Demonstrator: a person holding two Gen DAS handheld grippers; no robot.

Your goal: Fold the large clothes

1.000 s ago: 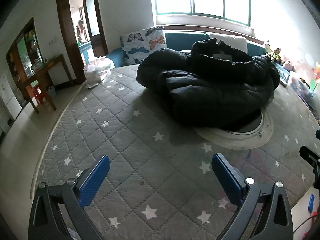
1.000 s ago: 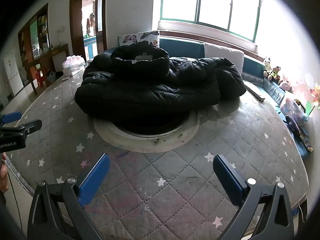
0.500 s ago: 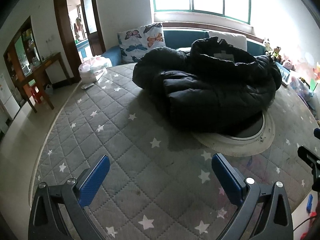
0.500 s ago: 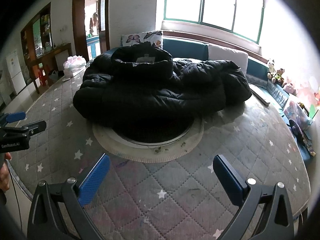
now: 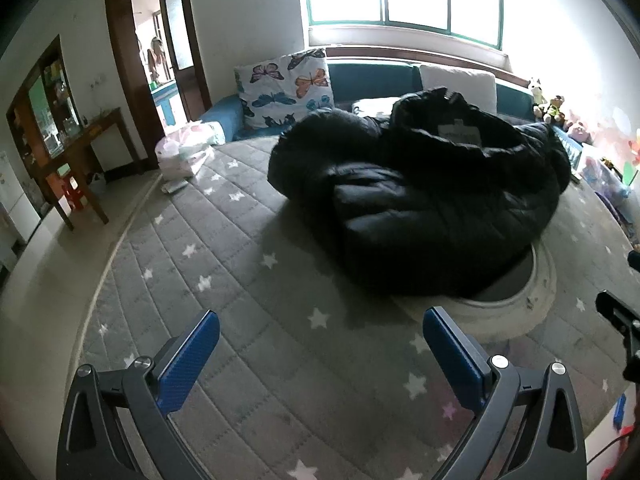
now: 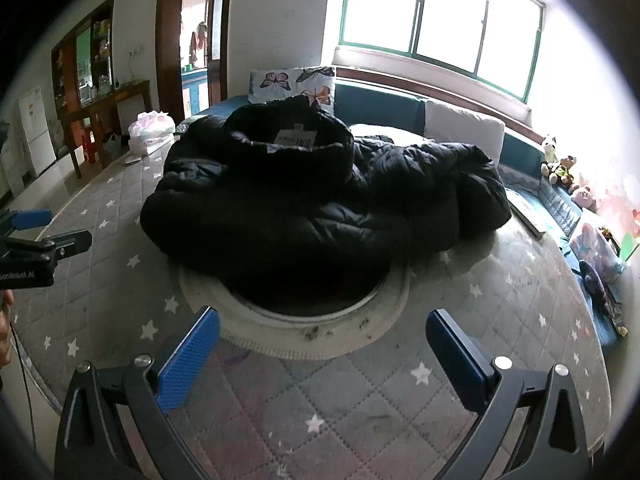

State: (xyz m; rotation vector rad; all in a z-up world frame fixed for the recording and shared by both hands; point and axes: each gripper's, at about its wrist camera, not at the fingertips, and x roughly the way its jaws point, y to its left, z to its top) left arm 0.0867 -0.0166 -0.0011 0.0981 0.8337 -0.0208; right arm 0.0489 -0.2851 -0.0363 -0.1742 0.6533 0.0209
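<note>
A home living room is shown: a blue sofa with a butterfly cushion, soft toys under the window, a wooden cabinet, a fridge.

the black puffy quilted jacket looks slightly glossy; the grey star-printed quilted cloth cover under it is matt.

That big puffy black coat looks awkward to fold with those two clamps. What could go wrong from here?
Likely three things. The black puffer jacket is bulky and slick-looking, so a fold may spring back or slip from the left hand-held gripper or right hand-held gripper, both open and clear of it. It lies over the white ring set in the star-quilted cover, which shows dark crumbs that could smear it. Its hood stands up and may bunch.
</note>
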